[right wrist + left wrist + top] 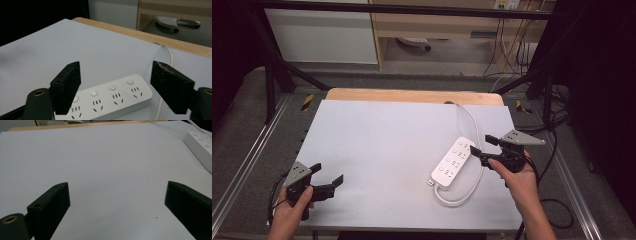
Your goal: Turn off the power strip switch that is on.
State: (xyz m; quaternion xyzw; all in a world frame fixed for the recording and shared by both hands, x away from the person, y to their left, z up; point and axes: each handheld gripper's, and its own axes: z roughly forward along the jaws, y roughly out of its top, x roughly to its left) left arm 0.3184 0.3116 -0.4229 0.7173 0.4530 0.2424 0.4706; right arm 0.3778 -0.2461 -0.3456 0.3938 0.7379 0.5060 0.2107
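Both pairs of jaws stood apart, and I had my right gripper (pixel 484 146) just beside the white four-socket plastic power strip (pixel 453 161), whose long axis ran diagonally, left gripper (pixel 328 176) well apart.

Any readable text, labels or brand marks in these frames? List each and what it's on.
None readable.
Power strip: no lettering or brand shows on its top face, just socket slots and round buttons.
Left tool and right tool: no markings visible.
Yellow-black marks on the floor: stripes, no text.
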